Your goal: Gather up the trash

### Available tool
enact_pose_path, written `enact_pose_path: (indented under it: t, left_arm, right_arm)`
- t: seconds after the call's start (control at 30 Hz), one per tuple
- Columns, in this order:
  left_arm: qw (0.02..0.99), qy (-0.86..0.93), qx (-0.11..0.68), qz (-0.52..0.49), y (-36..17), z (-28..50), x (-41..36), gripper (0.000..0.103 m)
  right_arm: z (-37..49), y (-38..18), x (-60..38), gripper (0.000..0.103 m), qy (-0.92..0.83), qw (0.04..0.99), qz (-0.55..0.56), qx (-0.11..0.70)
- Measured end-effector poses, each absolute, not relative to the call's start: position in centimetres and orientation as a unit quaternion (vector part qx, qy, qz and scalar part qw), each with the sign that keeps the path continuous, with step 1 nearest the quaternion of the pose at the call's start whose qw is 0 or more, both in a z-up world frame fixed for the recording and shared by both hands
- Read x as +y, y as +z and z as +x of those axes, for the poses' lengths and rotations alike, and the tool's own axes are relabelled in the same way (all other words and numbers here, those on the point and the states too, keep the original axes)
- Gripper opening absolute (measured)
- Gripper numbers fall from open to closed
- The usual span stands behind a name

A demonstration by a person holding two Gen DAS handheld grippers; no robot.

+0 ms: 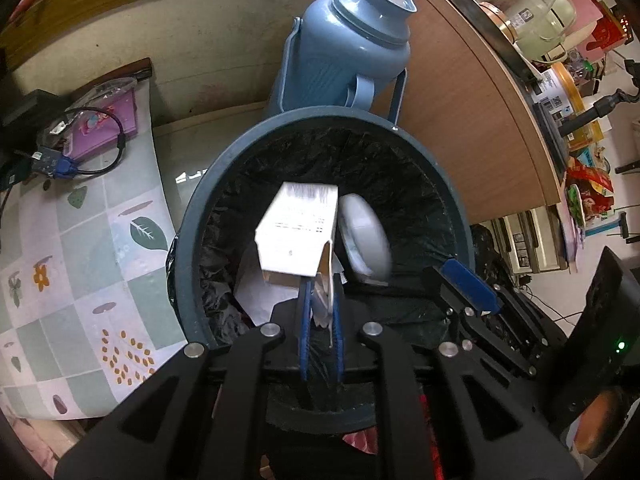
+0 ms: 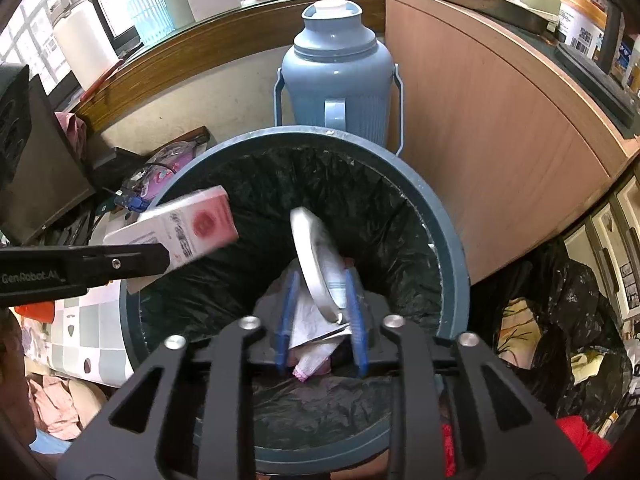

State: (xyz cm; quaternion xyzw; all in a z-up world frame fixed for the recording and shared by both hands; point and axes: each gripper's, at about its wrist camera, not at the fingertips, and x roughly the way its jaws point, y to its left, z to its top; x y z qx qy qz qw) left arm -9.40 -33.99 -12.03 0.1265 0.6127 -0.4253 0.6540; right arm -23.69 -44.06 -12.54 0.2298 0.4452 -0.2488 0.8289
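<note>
Nearest the lens in the left wrist view, the left claw [image 1: 320, 316] pointed steeply down over the bin [image 1: 192, 216], its blue pads [image 1: 306, 320] drawn close together on the open flap of a white carton [image 1: 298, 228]. The carton stood up just ahead of the tips, above the bin's mouth, and looked motion-blurred. Whether the pads truly pressed the flap or had just let go could not be told.

In the right wrist view, the right claw [image 2: 322, 304] also hung over the bin [image 2: 452, 240], with its jaws partly open. A round white lid-like piece [image 2: 316, 260] stood on edge between the pads, leaning toward the right-hand one; whether it was pinched or loose could not be told. Crumpled white paper [image 2: 312, 332] lay below the tips on the black liner [image 2: 360, 208] inside the bin.

To the left of the right claw, the other claw's black finger [image 2: 120, 264] reached in with the carton [image 2: 188, 228], showing a pink and red printed face. In the left view the white lid [image 1: 366, 236] sat just right of the carton, and the right claw's blue pad [image 1: 472, 288] showed further right.

Beyond both claws, behind the bin, a blue thermos jug [image 2: 336, 64] stood upright beside a wooden cabinet [image 2: 500, 120]. Left of the left claw, a leaf-patterned cloth [image 1: 80, 260] carried a purple case [image 1: 108, 128] and a cable.
</note>
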Motion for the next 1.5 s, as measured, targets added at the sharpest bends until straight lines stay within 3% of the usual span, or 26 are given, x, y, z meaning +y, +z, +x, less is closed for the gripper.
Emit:
enact_pose_path:
  t: [0.4,0.57,0.8,1.5]
  left_arm:
    - [0.664,-0.423,0.604,0.123,-11.6,-9.8,-34.2,0.053]
    - [0.673,-0.423,0.594,0.12,-11.1,-9.7,-33.7,0.066]
    - [0.689,-0.41,0.586,0.116,-10.8,-9.5,-32.3,0.083]
    - [0.749,-0.331,0.569,0.079,-8.9,-2.7,-21.3,0.088]
  right_arm:
    - [-23.8,-12.0,-44.1,0.062,-0.247,0.838,0.217,0.436]
    - [-24.0,-11.6,-44.0,0.084,-0.255,0.84,0.217,0.426]
    - [-23.5,-11.4,-43.5,0.09,-0.241,0.848,0.21,0.422]
    - [-14.6,-9.0,-34.5,0.09,-0.158,0.884,0.148,0.415]
